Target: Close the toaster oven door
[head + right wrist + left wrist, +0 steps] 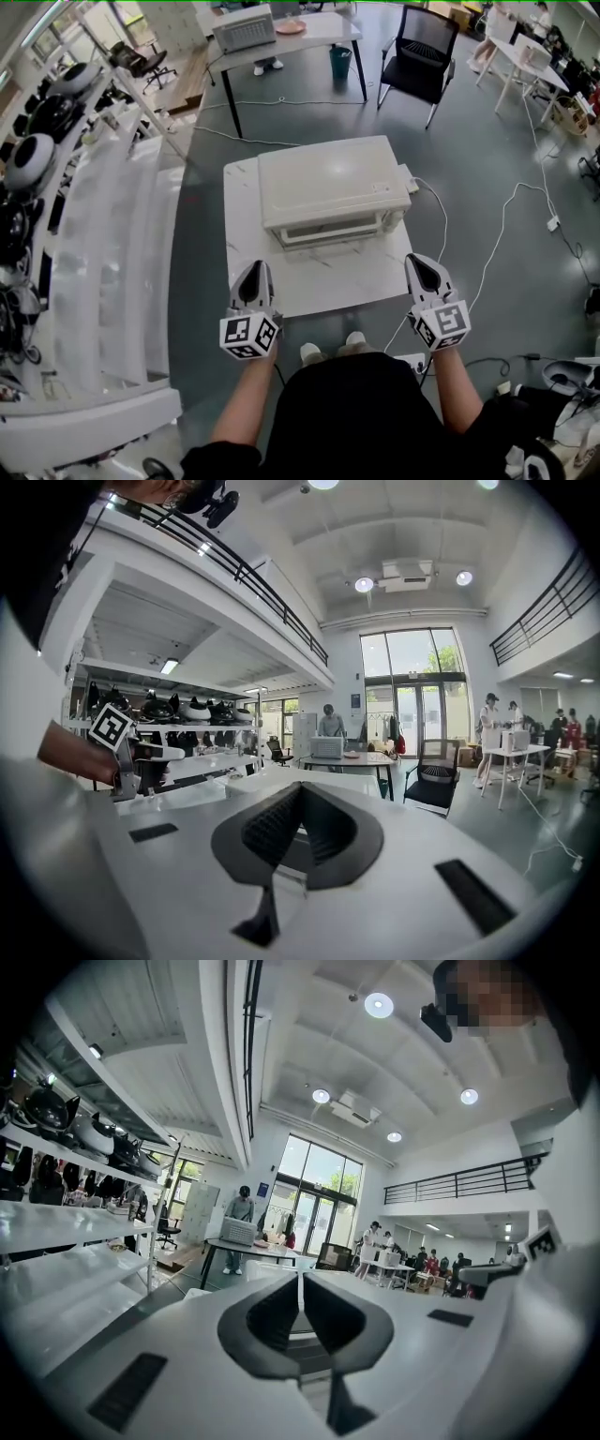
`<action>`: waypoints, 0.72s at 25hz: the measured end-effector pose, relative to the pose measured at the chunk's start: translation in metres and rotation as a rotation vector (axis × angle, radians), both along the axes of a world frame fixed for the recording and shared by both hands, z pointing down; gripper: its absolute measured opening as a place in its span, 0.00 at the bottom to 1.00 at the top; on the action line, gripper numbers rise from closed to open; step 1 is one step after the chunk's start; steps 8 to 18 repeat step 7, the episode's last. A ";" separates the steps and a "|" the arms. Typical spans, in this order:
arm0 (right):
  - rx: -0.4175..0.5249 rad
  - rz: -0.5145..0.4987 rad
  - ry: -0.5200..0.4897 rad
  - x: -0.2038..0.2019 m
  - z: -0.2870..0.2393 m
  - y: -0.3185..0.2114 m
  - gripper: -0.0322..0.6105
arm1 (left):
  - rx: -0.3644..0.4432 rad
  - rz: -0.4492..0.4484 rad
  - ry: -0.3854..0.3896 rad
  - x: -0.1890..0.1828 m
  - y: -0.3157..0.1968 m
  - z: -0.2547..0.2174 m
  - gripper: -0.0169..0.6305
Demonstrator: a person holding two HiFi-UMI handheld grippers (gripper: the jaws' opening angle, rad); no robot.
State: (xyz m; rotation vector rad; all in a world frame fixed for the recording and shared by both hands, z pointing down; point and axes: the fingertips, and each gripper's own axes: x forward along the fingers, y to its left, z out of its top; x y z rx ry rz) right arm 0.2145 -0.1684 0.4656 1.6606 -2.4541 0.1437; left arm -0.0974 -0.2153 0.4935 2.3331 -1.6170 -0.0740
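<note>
Toaster oven (328,183) sits mid-table (309,286), toward far edge, front facing person. Door (333,230) upright against front, looks shut. Left gripper (253,273) hovers over near left corner of table, jaws together, tips meeting, nothing between. Right gripper (419,263) just beside near right corner, jaws likewise together, empty. Both grippers apart from oven.
</note>
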 end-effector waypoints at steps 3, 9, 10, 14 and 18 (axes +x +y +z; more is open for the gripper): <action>0.006 -0.002 0.001 0.001 -0.002 -0.004 0.08 | 0.003 -0.015 -0.010 0.000 0.001 0.000 0.08; 0.006 -0.006 -0.001 0.003 0.000 -0.009 0.08 | 0.014 -0.003 -0.076 0.007 0.002 0.003 0.08; 0.006 -0.006 -0.001 0.003 0.000 -0.009 0.08 | 0.014 -0.003 -0.076 0.007 0.002 0.003 0.08; 0.006 -0.006 -0.001 0.003 0.000 -0.009 0.08 | 0.014 -0.003 -0.076 0.007 0.002 0.003 0.08; 0.006 -0.006 -0.001 0.003 0.000 -0.009 0.08 | 0.014 -0.003 -0.076 0.007 0.002 0.003 0.08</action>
